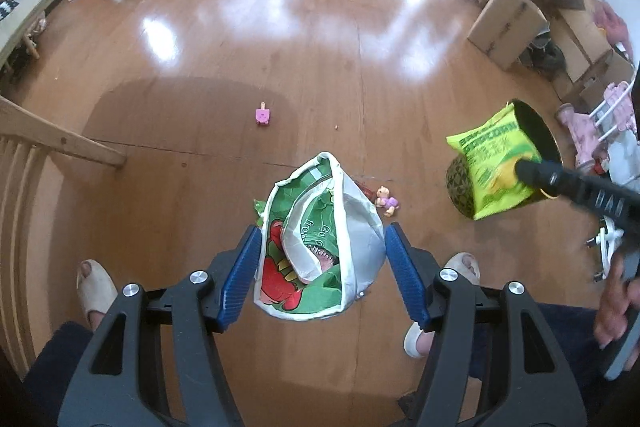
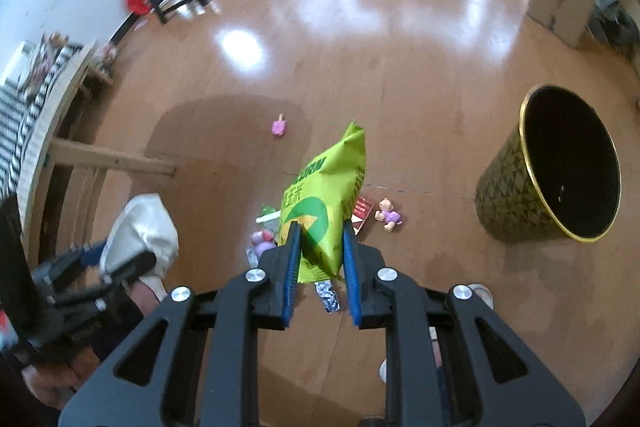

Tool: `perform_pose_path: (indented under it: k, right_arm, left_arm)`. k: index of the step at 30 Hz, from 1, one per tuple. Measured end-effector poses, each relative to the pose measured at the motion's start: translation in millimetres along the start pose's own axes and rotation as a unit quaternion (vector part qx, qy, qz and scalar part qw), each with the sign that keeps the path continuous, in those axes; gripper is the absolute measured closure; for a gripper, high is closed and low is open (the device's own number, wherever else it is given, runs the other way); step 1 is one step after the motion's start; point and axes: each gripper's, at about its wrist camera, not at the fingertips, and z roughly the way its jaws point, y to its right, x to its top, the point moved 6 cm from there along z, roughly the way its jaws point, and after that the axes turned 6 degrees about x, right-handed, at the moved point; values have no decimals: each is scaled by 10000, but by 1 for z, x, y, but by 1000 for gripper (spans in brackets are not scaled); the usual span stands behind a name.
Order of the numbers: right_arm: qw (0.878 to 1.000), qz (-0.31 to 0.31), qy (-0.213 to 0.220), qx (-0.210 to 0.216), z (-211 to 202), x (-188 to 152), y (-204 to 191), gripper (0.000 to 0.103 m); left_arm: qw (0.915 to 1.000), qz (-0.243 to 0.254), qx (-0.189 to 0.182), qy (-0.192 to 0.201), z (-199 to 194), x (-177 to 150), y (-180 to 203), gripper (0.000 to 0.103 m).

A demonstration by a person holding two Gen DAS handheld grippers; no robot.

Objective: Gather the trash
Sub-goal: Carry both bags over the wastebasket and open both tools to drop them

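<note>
Two grippers carried trash: my right gripper (image 2: 322, 247) clamped the green snack bag (image 2: 326, 195), long axis pointing away, bin (image 2: 516, 203) to its right; my left gripper (image 1: 320, 267) pinched the white bag (image 1: 320, 227).

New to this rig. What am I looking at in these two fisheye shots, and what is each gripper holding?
There is no robot: a person carries a handheld two-finger gripper in each hand, with a fisheye camera on each looking along its blue fingers.

In the left wrist view, the left gripper has its fingers spread on either side of a green-and-white plastic bag; whether they press it is unclear.

In the right wrist view, the right gripper is shut on a lime-green snack bag, lifted above the wooden floor.

A black, gold-rimmed trash bin stands to the right. On the floor lie a small doll, a pink popsicle toy, a red packet and a foil wrapper.
</note>
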Motion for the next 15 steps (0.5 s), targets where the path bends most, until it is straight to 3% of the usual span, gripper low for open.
perform_pose_path:
  k: [6,11,15]
  right_arm:
    - [9983,265,213,-476,-32,34,65,82]
    - [9922,729,399,-931,-72,63,156,82]
    - [9843,1261,475,-1141,-89,65,231,82]
  left_arm:
    - [9979,630,64,-94,15,17,61,41]
    - [9923,1193,-347,-3,30,51,171,40]
    - [9868,1469,-665,-117,46,66,246,40]
